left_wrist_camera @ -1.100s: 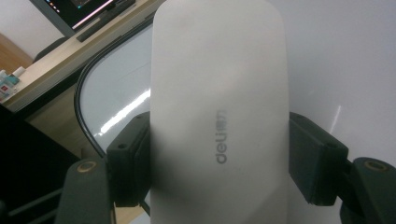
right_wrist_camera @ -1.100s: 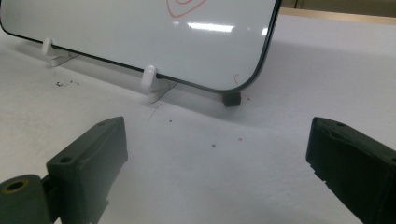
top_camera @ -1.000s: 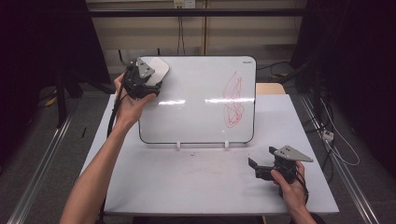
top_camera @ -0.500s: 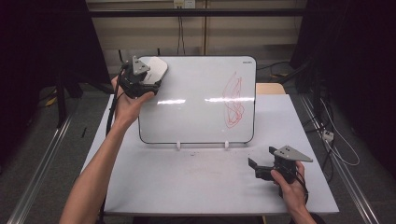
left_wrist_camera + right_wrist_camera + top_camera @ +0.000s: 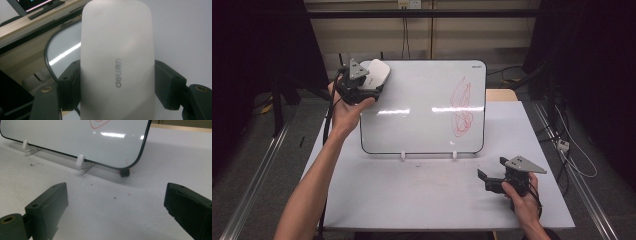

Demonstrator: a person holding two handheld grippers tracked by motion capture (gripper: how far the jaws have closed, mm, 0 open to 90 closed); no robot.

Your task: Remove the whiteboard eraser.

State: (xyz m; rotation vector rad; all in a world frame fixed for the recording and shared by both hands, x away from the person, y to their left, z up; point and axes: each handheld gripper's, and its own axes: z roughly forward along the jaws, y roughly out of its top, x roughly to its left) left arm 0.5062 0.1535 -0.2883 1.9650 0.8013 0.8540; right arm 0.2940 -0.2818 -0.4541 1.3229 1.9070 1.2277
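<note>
A whiteboard leans on white feet on the table, with a red scribble on its right half. My left gripper is at the board's upper left corner, shut on a white eraser with grey "deli" lettering. The left gripper view has the eraser clamped between both black jaws, against the board face. My right gripper rests low at the table's right front, open and holding nothing. In the right gripper view the wide gap of that gripper faces the whiteboard's lower corner.
The white table has faint marks in front of the board. A small black foot sits under the board's corner. Cables hang behind the table and trail along the floor at the right. Metal rails run along both sides.
My left gripper has shifted slightly up and left with the eraser, toward the board's top left corner. The right gripper has stayed put.
</note>
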